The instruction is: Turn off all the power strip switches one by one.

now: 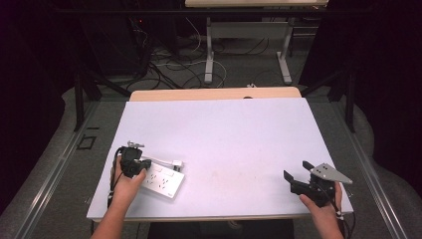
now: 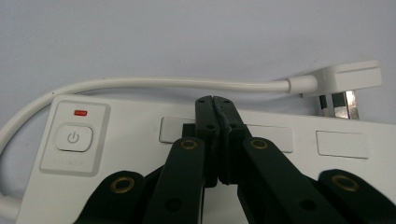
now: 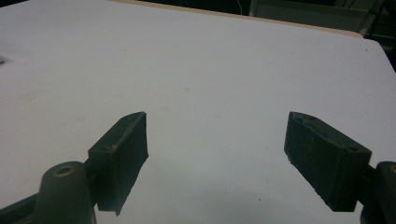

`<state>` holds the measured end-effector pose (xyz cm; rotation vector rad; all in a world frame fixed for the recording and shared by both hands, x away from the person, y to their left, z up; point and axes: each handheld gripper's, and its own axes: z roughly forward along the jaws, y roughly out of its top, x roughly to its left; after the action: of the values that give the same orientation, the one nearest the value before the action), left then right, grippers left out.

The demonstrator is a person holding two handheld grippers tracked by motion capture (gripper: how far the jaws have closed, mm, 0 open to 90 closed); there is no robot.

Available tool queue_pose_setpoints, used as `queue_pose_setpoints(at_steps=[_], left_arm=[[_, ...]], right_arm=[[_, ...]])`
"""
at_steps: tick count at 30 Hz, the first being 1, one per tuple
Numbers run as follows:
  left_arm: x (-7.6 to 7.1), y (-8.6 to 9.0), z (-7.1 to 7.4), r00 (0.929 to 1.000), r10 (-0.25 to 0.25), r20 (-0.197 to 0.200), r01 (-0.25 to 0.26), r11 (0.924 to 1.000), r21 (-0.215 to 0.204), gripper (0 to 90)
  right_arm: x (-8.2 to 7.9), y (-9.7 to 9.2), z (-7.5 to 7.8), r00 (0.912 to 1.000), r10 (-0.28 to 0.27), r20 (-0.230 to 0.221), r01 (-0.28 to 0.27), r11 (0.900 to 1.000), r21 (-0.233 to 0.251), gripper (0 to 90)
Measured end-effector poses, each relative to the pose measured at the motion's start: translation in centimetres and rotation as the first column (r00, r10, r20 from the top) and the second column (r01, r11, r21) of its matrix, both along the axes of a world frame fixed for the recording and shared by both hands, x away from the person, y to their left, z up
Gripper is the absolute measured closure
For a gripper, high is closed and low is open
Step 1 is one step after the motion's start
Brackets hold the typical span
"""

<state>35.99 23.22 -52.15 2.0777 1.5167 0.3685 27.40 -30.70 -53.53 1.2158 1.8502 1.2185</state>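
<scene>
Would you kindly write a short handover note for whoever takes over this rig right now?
Left tool: jaws shut together, empty, tips over the white power strip, near its sockets.
Right tool: jaws wide open, empty, above bare table at the near right.
Power strip lies near the left front edge; its plug rests loose on the table beside it; switch at one end.
Done: nothing evident. Left: work on the strip.

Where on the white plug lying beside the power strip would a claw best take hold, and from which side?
Probably on the plug's flat white body, pinching across its two broad faces from above. It lies on the table just past the power strip, pins towards the strip, so the body is the free blocky part. The stiff cable leaving one end leaves less room on that side. The left claw is shut over the strip; the right claw is open.
</scene>
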Motion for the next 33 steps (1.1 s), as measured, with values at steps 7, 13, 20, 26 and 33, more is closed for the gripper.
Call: queue_pose_setpoints(at_steps=[7, 13, 20, 26, 33], left_arm=[[-0.3, -0.1, 0.1, 1.0000, -0.002, 0.002, 0.002, 1.0000, -0.008, 87.2], [-0.5, -0.3, 0.3, 0.9999, -0.010, 0.007, 0.010, 0.9998, -0.015, 86.8], [-0.8, -0.9, 0.5, 0.9995, -0.030, 0.003, 0.030, 0.9992, -0.025, 87.5], [-1.0, -1.6, 0.5, 0.9990, -0.045, 0.003, 0.045, 0.9984, -0.033, 88.2], [-1.0, -2.2, 0.4, 0.9981, -0.061, -0.004, 0.061, 0.9974, -0.039, 88.1]], right_arm=[[0.0, 0.0, 0.0, 1.0000, -0.002, -0.009, 0.002, 1.0000, -0.004, 20.8], [-0.1, 0.0, 0.0, 1.0000, -0.002, -0.008, 0.002, 1.0000, -0.004, 20.8], [0.0, 0.0, 0.0, 1.0000, 0.004, 0.001, -0.004, 1.0000, 0.006, 20.8], [0.0, 0.0, 0.0, 1.0000, 0.002, -0.003, -0.002, 1.0000, 0.000, 20.8], [-0.1, 0.0, 0.0, 1.0000, -0.001, -0.009, 0.001, 1.0000, -0.003, 20.8]])
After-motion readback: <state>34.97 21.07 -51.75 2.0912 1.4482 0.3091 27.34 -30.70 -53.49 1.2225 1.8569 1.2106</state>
